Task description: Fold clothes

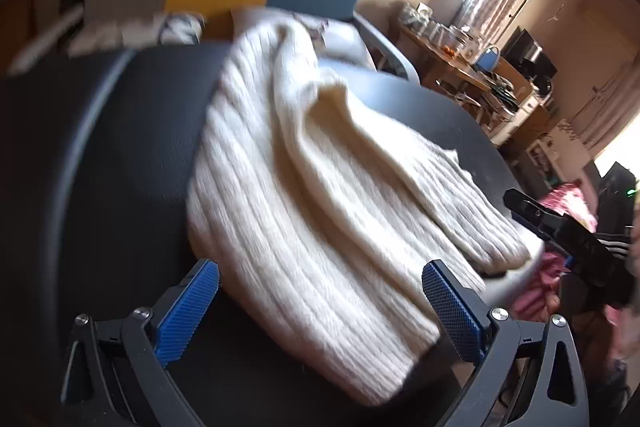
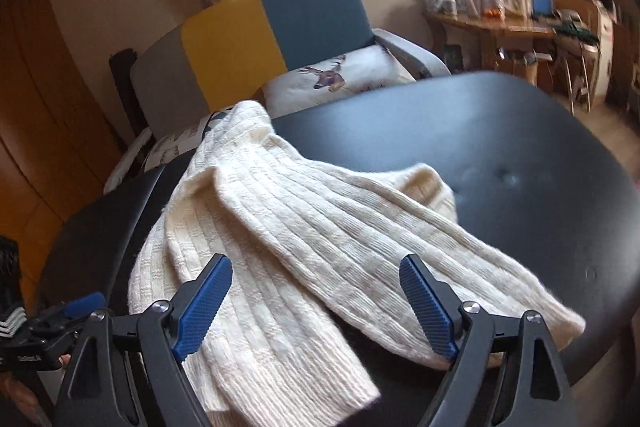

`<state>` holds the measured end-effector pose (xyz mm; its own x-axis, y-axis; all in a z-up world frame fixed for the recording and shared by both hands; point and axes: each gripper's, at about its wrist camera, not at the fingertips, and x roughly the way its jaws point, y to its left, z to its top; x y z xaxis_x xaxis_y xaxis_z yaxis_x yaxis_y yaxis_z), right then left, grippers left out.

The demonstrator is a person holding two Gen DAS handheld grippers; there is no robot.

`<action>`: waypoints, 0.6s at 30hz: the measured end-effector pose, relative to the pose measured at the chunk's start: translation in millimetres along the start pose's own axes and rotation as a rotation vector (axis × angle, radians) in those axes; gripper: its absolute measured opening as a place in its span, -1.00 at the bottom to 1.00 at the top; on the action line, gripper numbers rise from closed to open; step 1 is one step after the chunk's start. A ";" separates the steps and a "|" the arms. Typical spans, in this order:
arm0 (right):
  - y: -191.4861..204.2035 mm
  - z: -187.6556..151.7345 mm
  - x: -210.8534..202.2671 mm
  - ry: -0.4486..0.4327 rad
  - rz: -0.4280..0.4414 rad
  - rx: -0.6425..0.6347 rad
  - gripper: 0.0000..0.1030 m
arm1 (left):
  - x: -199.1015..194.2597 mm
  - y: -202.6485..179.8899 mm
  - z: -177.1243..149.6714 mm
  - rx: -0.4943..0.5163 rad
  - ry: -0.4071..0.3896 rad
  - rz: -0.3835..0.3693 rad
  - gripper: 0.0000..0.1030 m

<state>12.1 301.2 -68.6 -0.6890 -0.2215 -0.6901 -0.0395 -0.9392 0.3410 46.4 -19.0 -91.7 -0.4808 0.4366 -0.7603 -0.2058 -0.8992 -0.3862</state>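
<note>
A cream ribbed knit sweater point(image 1: 304, 195) lies crumpled on a dark round table point(image 1: 132, 131), one sleeve stretched toward the near right edge. It also shows in the right wrist view point(image 2: 280, 227) on the same table point(image 2: 500, 155). My left gripper point(image 1: 320, 311) is open, its blue pads either side of the sweater's near hem, just above it. My right gripper point(image 2: 316, 303) is open over the lower sleeves, holding nothing. The right gripper also shows at the right edge of the left wrist view point(image 1: 568, 231); the left gripper shows at the lower left of the right wrist view point(image 2: 60, 319).
A grey, yellow and blue sofa point(image 2: 272, 27) with a deer-print cushion point(image 2: 340, 75) stands behind the table. A cluttered wooden desk point(image 2: 500, 23) is at the right under a window. Pink fabric point(image 1: 564, 207) lies beyond the table's right edge.
</note>
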 end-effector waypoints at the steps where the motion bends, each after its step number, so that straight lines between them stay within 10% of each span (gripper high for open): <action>1: -19.8 -3.0 -4.1 0.006 0.009 0.059 0.71 | 2.0 2.4 -2.2 -0.009 0.012 -0.008 0.99; 6: -110.2 -16.2 -24.7 0.004 0.006 0.309 0.71 | 7.1 11.1 -7.8 -0.039 0.064 -0.051 0.99; 12: -149.6 -11.0 -26.8 -0.013 -0.110 0.325 0.71 | 7.8 -17.7 -0.8 0.110 0.052 -0.006 0.99; 18: -128.0 -21.3 3.8 0.204 0.122 0.205 0.74 | 30.1 -50.0 1.8 0.305 0.037 0.150 0.99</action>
<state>30.0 415.0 -128.5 -0.5391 -0.3968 -0.7429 -0.1249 -0.8346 0.5364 40.7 39.0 -94.4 -0.4951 0.2944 -0.8174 -0.3833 -0.9184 -0.0986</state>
